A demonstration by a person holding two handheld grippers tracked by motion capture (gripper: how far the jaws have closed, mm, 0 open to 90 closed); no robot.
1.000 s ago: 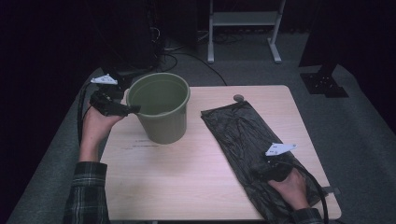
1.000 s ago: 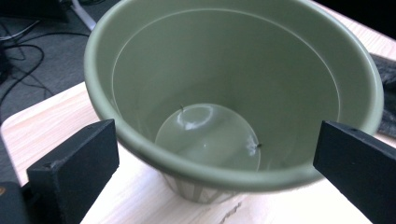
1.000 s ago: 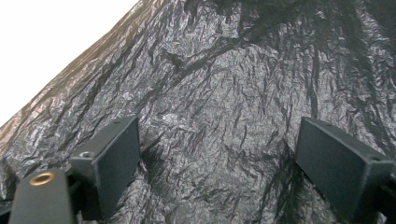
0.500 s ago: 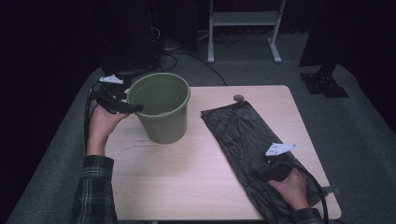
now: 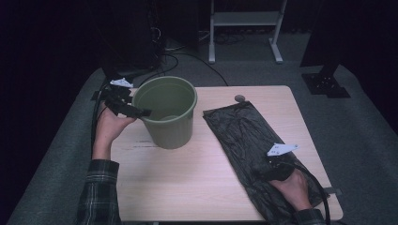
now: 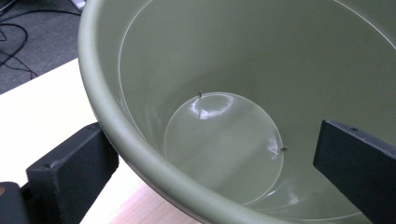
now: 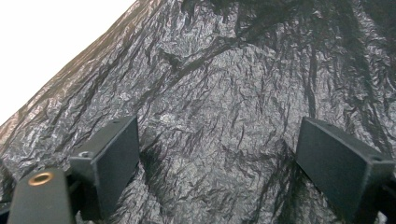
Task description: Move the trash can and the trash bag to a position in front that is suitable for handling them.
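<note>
Green bucket (image 5: 169, 111), left of centre: the left gripper (image 5: 133, 110) straddles its rim, jaws apart. Lower right, the right gripper (image 5: 271, 165) hovers spread over the black bag (image 5: 244, 136).

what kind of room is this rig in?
Probably a lab or recording studio, not a home: a bare wooden table on grey carpet, loose cables behind it, a metal stand, dark surroundings.

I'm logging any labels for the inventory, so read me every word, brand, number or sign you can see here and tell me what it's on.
No readable text.
Green bucket: no label inside or out.
Black plastic bag: no print.
Wooden table: faint dark marks near the bucket's base, too small and blurred to read.
Left gripper and right gripper: no lettering legible.
</note>
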